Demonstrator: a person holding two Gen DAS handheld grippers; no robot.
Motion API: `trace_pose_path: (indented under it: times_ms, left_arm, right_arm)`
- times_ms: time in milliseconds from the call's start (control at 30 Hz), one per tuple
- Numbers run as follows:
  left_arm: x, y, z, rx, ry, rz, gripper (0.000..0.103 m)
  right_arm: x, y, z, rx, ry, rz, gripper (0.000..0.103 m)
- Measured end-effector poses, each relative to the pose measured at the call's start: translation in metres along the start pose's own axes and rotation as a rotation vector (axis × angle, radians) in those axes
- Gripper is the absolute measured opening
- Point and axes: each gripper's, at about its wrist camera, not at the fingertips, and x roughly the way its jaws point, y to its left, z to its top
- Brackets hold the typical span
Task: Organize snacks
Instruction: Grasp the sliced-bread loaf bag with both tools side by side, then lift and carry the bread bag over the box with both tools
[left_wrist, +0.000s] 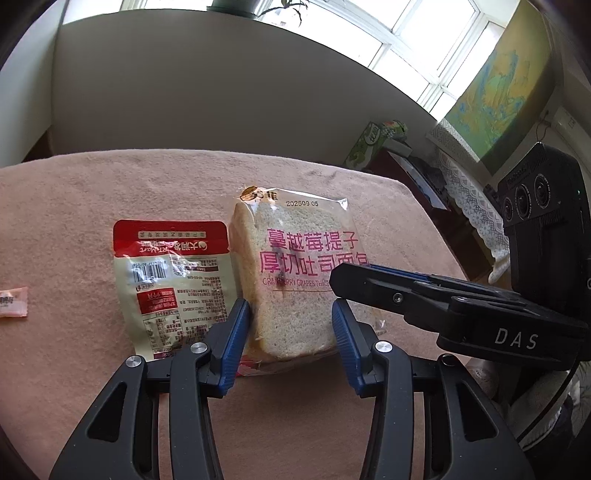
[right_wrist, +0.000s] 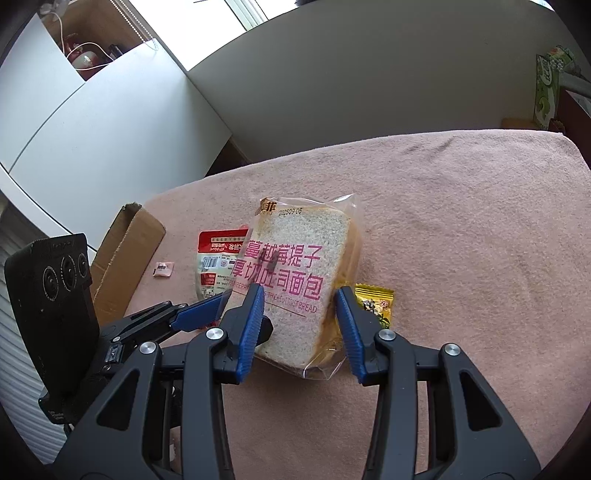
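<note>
I squeeze the bread bag (left_wrist: 295, 273) with my left claw (left_wrist: 291, 332) and right claw (right_wrist: 299, 328), snacks not yet in the box (right_wrist: 122, 258).

Daylight comes in from the windows (left_wrist: 417, 40) at the top of my left view, blown out to white, and from a bright strip at the top of my right view. The wall (left_wrist: 207, 92) below them sits in grey shade. The pink cloth (right_wrist: 461, 221) is evenly lit, with soft shadows only close under the bread bag (right_wrist: 295, 280). The bag's plastic shows mild glare along its top edge. Both views bulge like a fisheye, bending straight edges and going black in the corners. The print on the bag reads sharp.
</note>
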Motion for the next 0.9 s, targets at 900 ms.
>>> trace_pose_path:
  times_ms: [900]
  left_arm:
    - [-0.119, 0.062, -0.021, -0.031, -0.234, 0.083, 0.045]
  right_arm:
    - [0.000, 0.146, 0.007, -0.200, -0.040, 0.067, 0.043]
